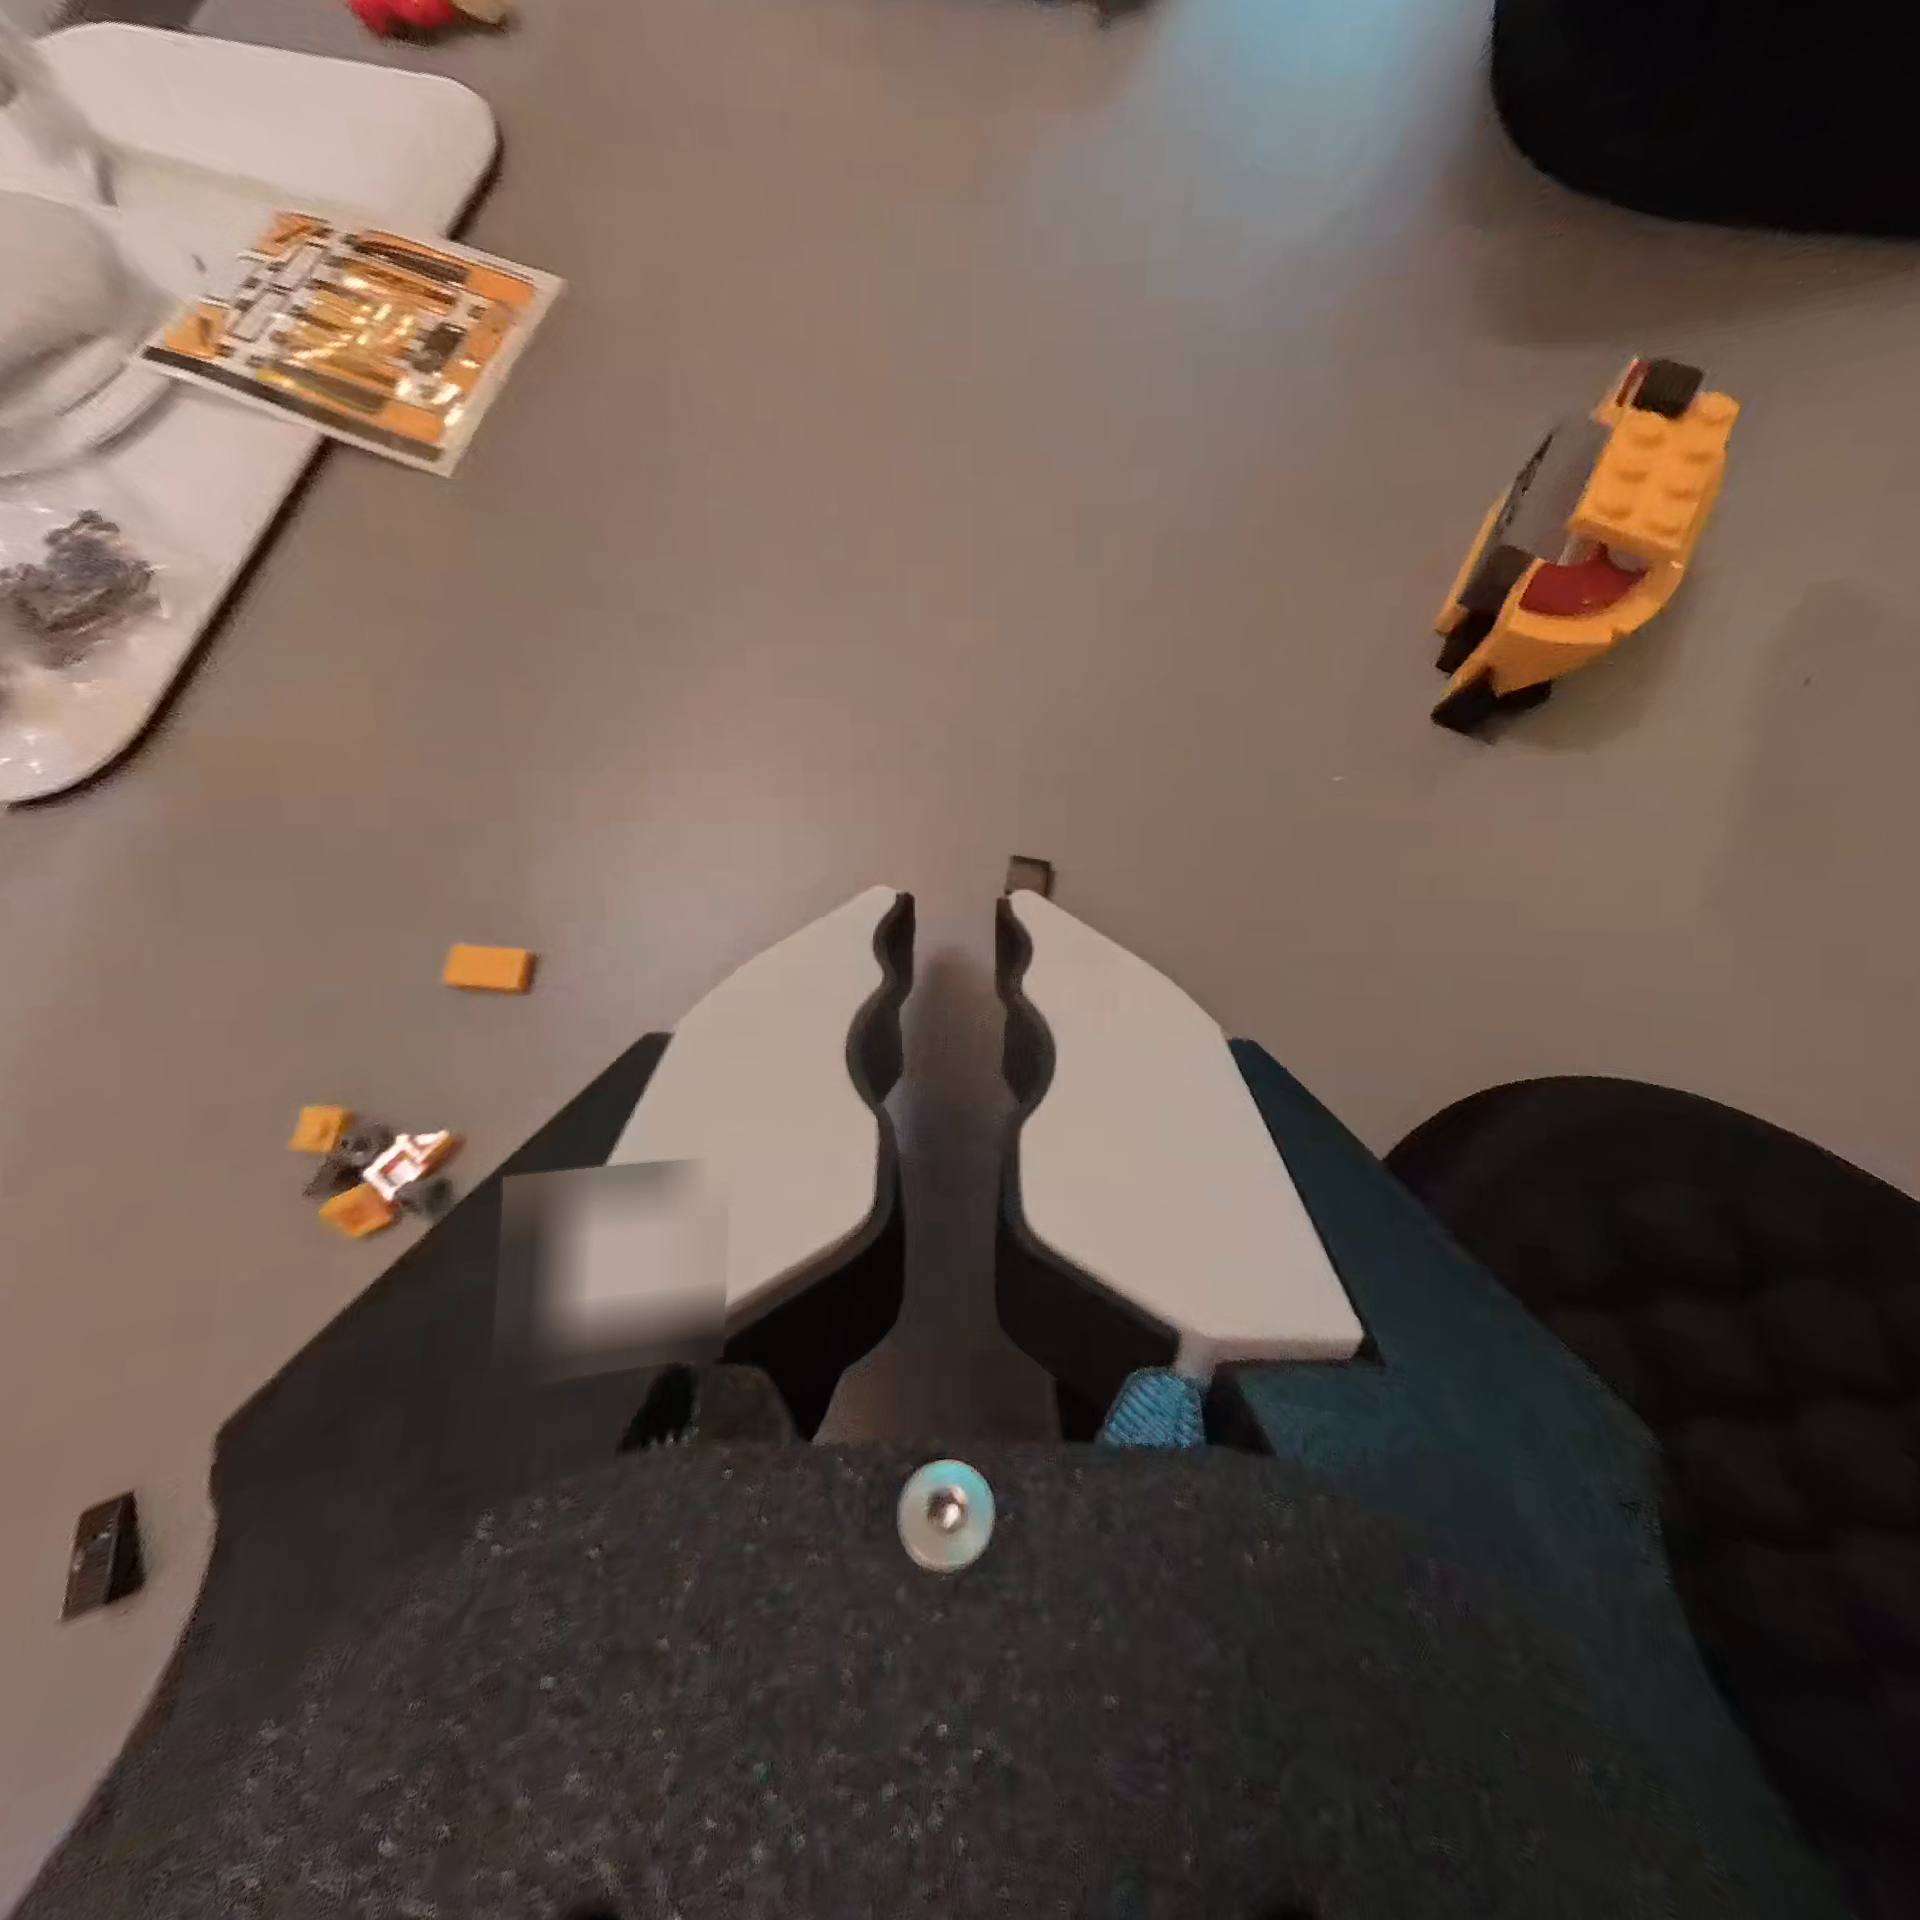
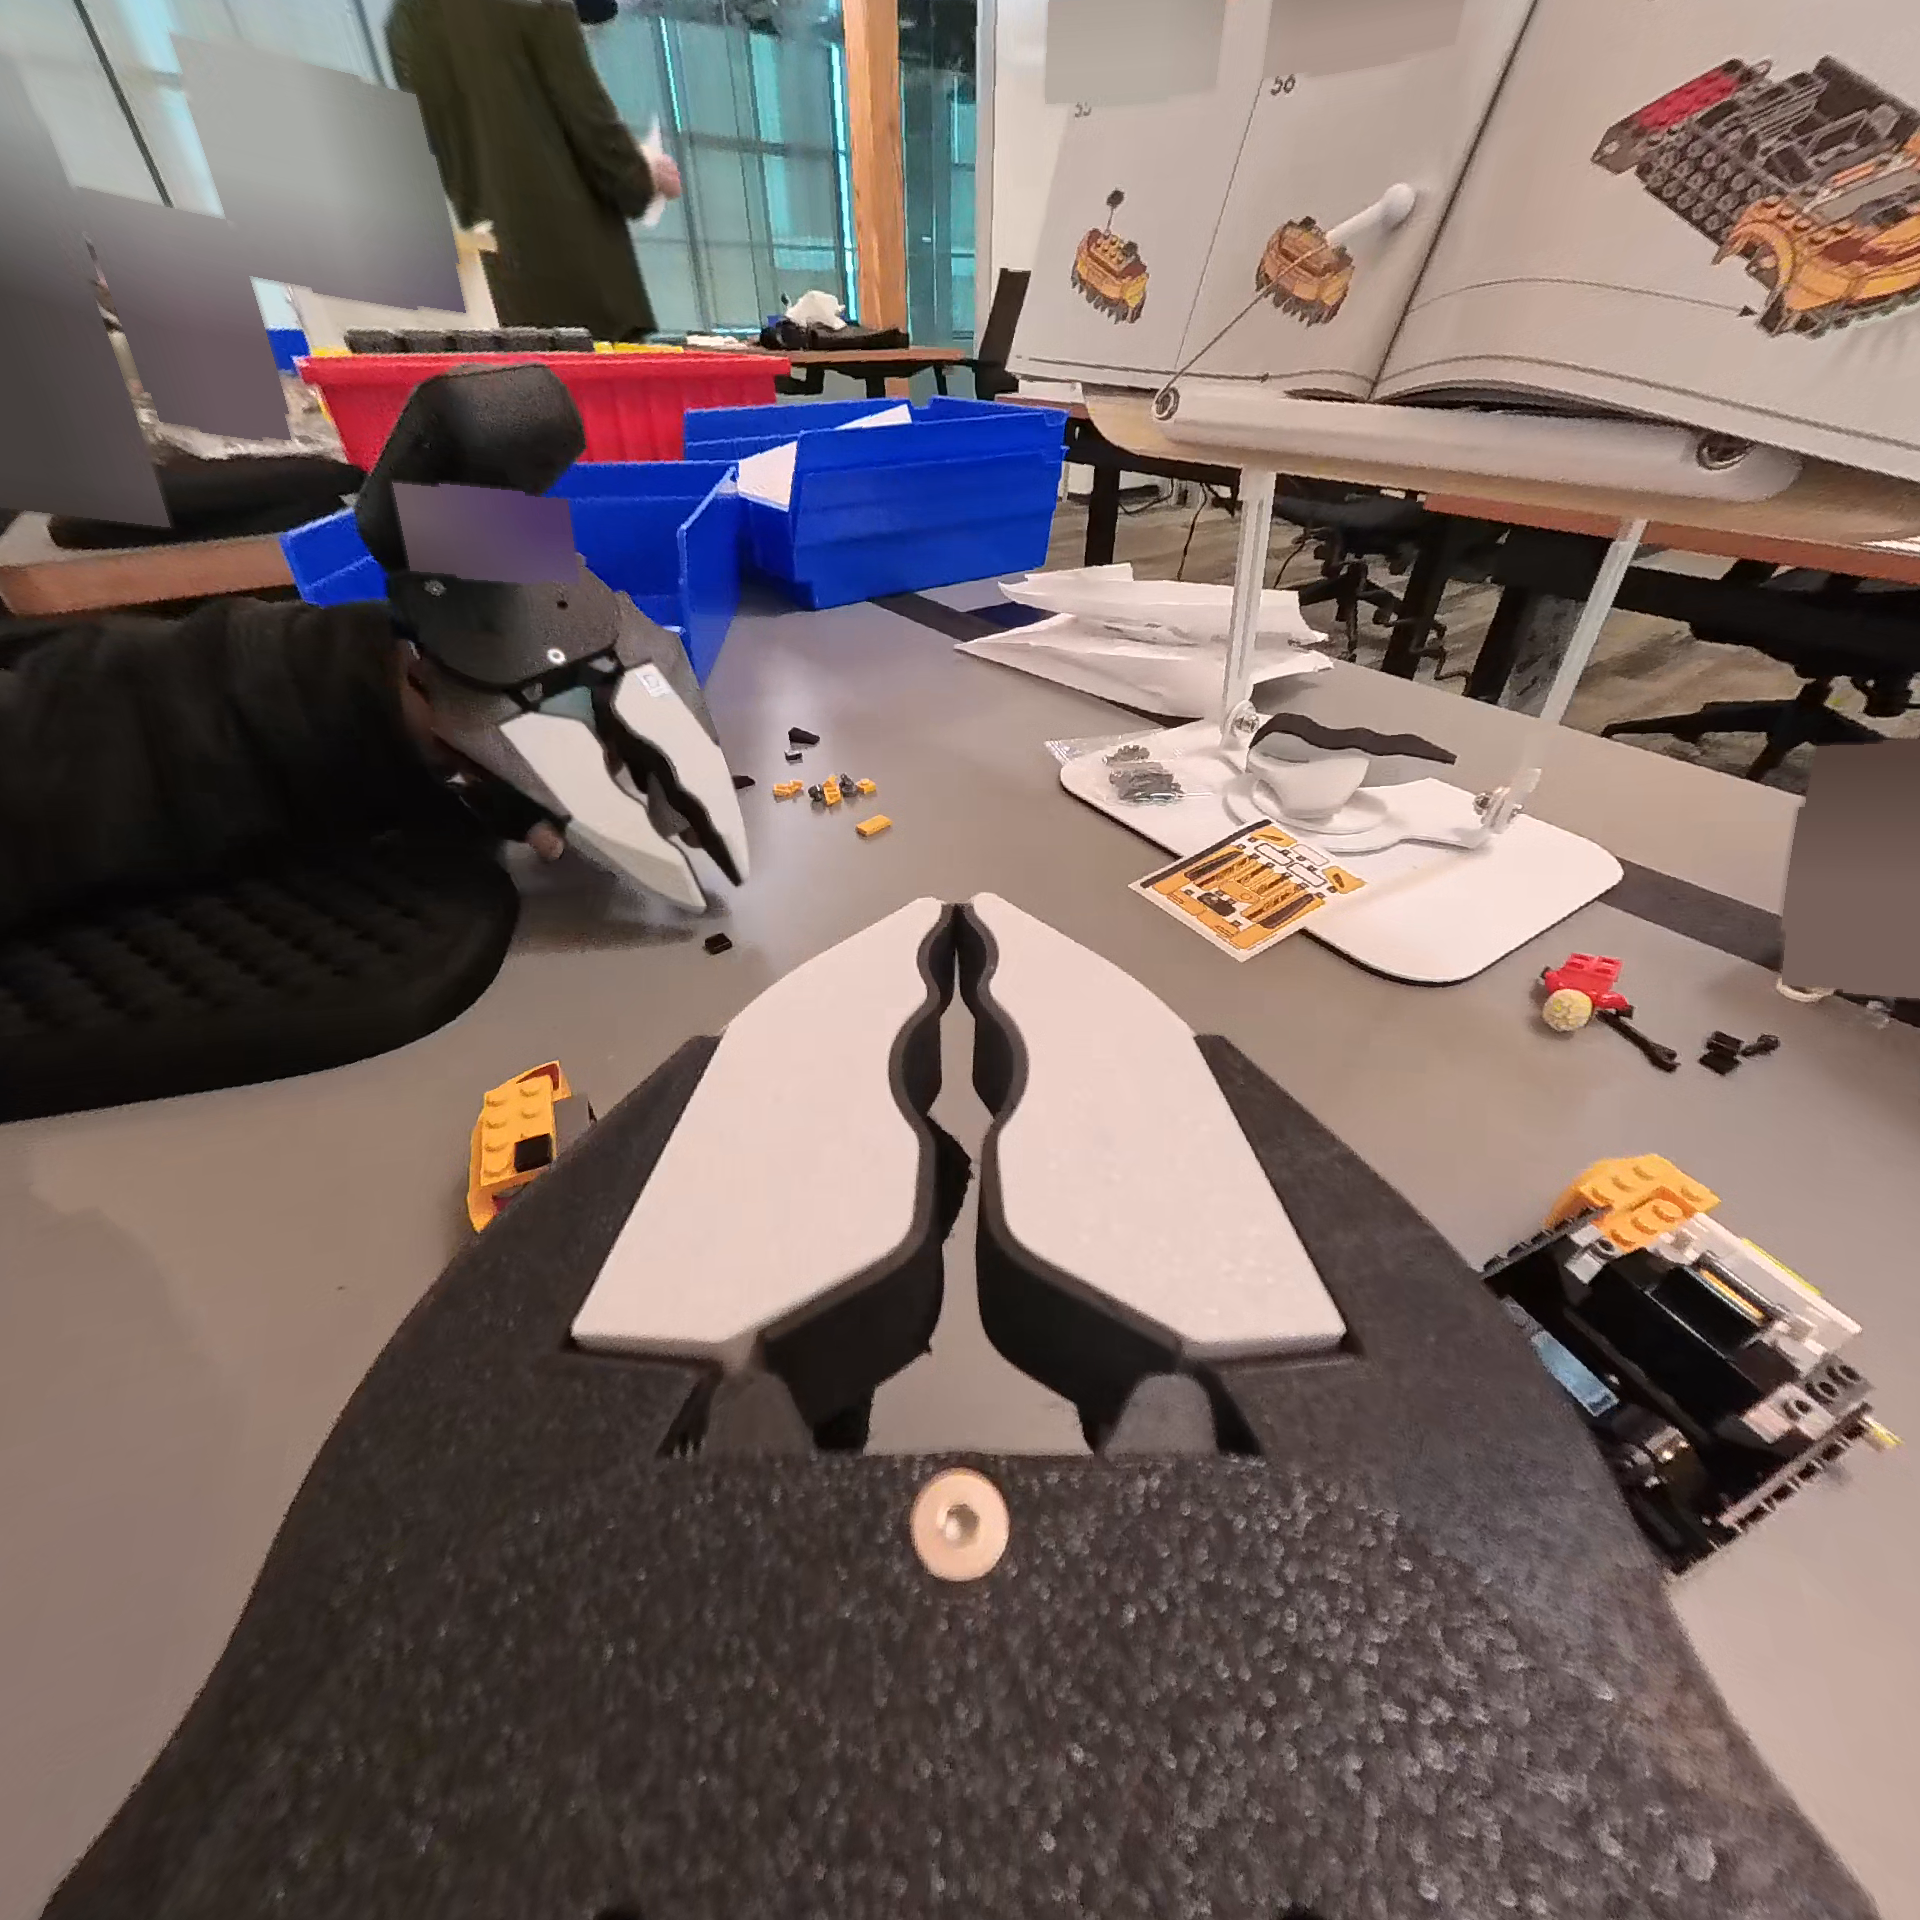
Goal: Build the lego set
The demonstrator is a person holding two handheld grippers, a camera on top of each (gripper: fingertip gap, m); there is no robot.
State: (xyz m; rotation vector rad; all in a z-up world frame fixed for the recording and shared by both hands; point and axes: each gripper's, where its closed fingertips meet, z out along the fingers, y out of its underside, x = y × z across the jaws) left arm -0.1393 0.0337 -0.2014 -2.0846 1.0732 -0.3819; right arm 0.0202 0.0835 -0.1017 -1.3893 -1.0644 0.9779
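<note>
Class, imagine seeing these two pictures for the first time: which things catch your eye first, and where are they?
The open instruction booklet stands on a white stand at the upper right. Blue bins and a red bin sit at the table's far side. A yellow lego assembly lies on the grey table, ahead-right of the left gripper.

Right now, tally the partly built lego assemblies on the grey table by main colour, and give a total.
Orange, the boat-shaped hull assembly: 1
Black, the blocky chassis assembly with orange bricks on top: 1
Red, the small assembly with a pale round end: 1
Total: 3
</note>
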